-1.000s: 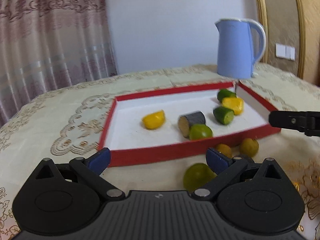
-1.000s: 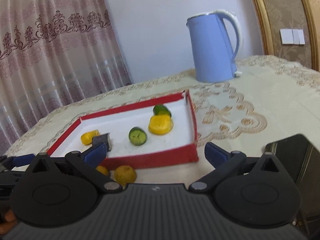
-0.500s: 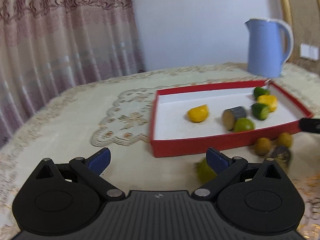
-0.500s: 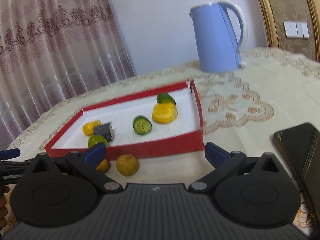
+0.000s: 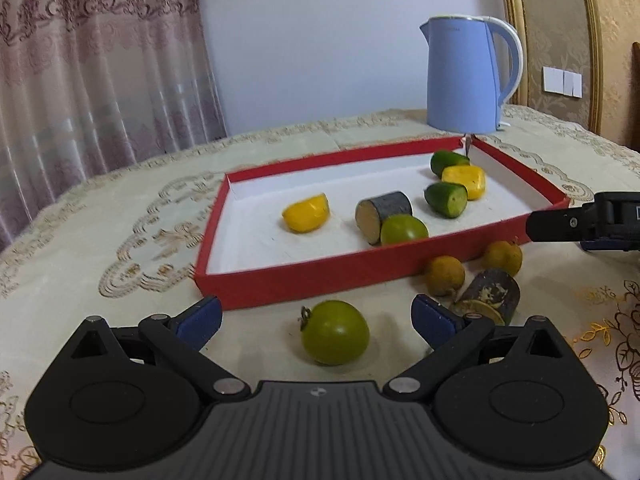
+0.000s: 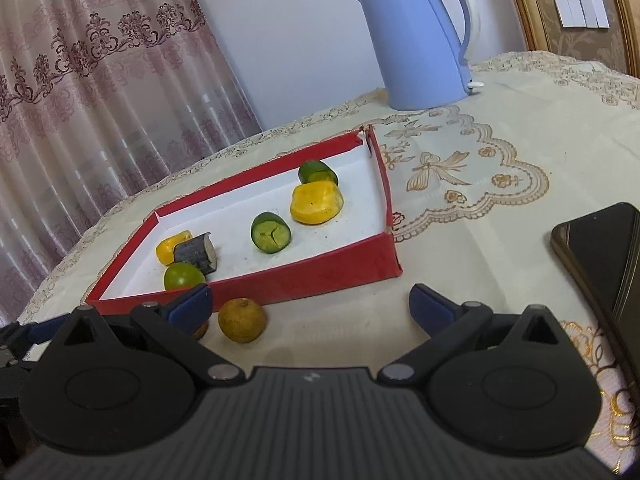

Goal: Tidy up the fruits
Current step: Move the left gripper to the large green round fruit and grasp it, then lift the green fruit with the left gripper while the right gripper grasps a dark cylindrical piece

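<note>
A red-walled tray (image 5: 304,278) (image 6: 320,276) with a white floor holds several pieces: two yellow ones, two green cucumber pieces, a dark cylinder (image 5: 384,214) and a green tomato (image 5: 404,230). On the cloth in front of it lie a green tomato (image 5: 335,332), two brownish-yellow round fruits (image 5: 444,276) (image 5: 502,257) and a dark cut cylinder (image 5: 490,294). My left gripper (image 5: 316,318) is open, with the loose green tomato between its fingers, untouched. My right gripper (image 6: 310,306) is open; a brownish-yellow fruit (image 6: 242,320) lies near its left finger.
A blue electric kettle (image 5: 466,76) (image 6: 416,36) stands behind the tray's far right corner. A dark phone (image 6: 600,252) lies on the embroidered tablecloth at the right. Curtains hang behind the table. The right gripper's body (image 5: 584,224) juts in at the tray's right end.
My left gripper swung left and then came back, and now frames the loose green tomato. My right gripper moved closer to the tray's front wall and the round fruits.
</note>
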